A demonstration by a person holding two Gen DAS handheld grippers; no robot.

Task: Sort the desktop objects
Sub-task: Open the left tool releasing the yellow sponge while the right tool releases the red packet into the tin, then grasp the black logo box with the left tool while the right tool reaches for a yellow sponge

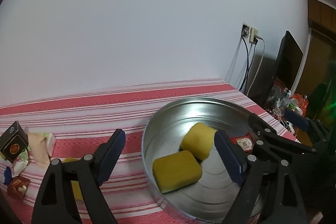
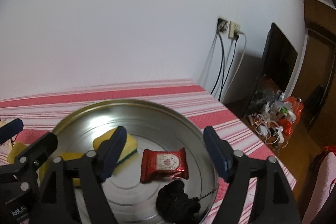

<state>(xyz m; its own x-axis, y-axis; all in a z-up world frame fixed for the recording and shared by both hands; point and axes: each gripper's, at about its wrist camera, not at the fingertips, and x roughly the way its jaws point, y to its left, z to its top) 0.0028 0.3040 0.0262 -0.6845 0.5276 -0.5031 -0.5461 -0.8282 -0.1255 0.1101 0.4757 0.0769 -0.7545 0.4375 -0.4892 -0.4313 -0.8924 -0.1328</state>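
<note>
Galvanised metal tub [image 1: 168, 116] sits near the right end of a table under a red-and-white striped cloth [image 1: 84, 102], close to the far edge by the white wall. Two yellow sponges [image 1: 176, 169] lie inside it, one propped against the other; the right wrist view shows a green scouring layer under the rear sponge [image 2: 128, 146]. Beside them rests a red snack packet [image 2: 163, 163] with a white label whose print is too small to read, and a clump of black fabric [image 2: 178, 200] sits toward the near rim; that clump shows only in the right wrist view.

Both grippers hang over the tub with blue-padded jaws spread wide and nothing between them: the left gripper [image 1: 168, 154] straddles the tub's left rim, the right gripper [image 2: 166, 152] hovers above the packet. Each shows in the other's view, and the right gripper's linkage hides part of the red packet from the left.

At the cloth's left end, seen only from the left wrist, stand a small black box [image 1: 13, 144] with a round gold-and-red emblem, pale wrapped packets [image 1: 42, 146], a brown wrapper [image 1: 17, 187] and another yellow sponge [image 1: 75, 188] half hidden behind the gripper's arm.

Past the table's right end, cables [image 1: 250, 64] drop from wall sockets [image 1: 250, 32] beside a dark monitor [image 1: 289, 60] and floor clutter.
</note>
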